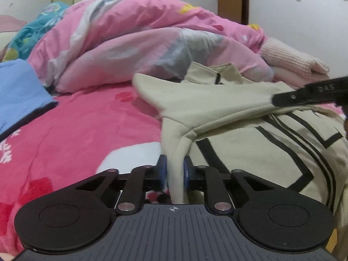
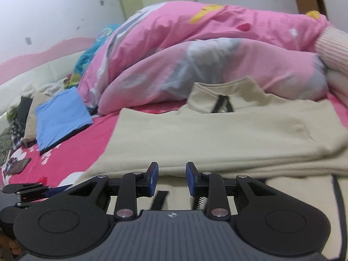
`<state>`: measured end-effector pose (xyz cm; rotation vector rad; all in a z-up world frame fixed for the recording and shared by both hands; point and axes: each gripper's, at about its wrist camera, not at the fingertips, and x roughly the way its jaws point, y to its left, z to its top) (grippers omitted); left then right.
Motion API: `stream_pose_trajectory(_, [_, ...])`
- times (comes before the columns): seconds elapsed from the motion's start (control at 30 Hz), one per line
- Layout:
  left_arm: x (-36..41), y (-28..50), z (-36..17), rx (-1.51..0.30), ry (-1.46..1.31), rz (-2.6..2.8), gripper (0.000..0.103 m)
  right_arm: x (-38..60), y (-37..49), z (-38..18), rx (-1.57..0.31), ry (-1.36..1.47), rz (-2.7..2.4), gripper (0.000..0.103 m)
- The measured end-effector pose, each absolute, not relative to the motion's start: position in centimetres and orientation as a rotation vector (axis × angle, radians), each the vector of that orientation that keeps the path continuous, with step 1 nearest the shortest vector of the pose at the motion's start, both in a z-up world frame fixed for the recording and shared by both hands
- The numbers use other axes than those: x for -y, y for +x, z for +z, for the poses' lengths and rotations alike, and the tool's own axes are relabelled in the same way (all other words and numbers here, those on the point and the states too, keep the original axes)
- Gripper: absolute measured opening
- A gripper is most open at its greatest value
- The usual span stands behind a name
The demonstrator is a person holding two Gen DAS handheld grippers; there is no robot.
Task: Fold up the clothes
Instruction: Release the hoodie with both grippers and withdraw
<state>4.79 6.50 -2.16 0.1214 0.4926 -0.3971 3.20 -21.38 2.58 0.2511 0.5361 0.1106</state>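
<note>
A beige sweatshirt (image 1: 228,113) with black stripes lies on the pink bed sheet (image 1: 76,130). My left gripper (image 1: 175,171) is shut on a raised fold of its edge, the cloth pinched between the blue pads. In the right wrist view the same beige sweatshirt (image 2: 206,130) lies folded over, its collar and zip toward the quilt. My right gripper (image 2: 171,178) hovers open just above the sweatshirt's near part, nothing between its fingers. The right gripper's black finger (image 1: 304,94) shows at the right edge of the left wrist view, over the sweatshirt.
A big pink quilt (image 2: 195,50) is heaped behind the sweatshirt. A folded blue garment (image 2: 61,117) lies to the left, with more clothes and a phone (image 2: 20,165) beyond. A pale pink knit (image 1: 289,63) sits at the right. The left gripper (image 2: 32,190) shows at lower left.
</note>
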Motion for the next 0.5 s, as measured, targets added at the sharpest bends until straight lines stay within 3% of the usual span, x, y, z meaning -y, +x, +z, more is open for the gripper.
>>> stream_pose_trajectory(0.07, [-6.7,4.2,-2.0,-0.466,0.114,-0.342,0.005,22.1,2.6,2.6,-0.524,0.285,0.103,0.03])
stream_pose_trajectory(0.2, [-8.4,3.7,-2.4,-0.497,-0.025,-0.251,0.005,22.9,2.0,2.6,-0.502,0.314,0.097,0.03])
stream_pose_trajectory(0.3, [-7.7,3.3,-2.3,-0.471,0.034,-0.235,0.005,23.4,1.8,2.3,-0.497,0.34,0.098,0.03])
stream_pose_trajectory(0.4, [-6.7,3.0,-1.8,-0.437,0.119,-0.23,0.013,23.9,1.4,2.1,-0.486,0.358,0.103,0.03])
stream_pose_trajectory(0.5, [-4.3,3.3,-1.5,-0.394,0.309,-0.261,0.034,24.4,1.2,1.7,-0.479,0.381,0.107,0.03])
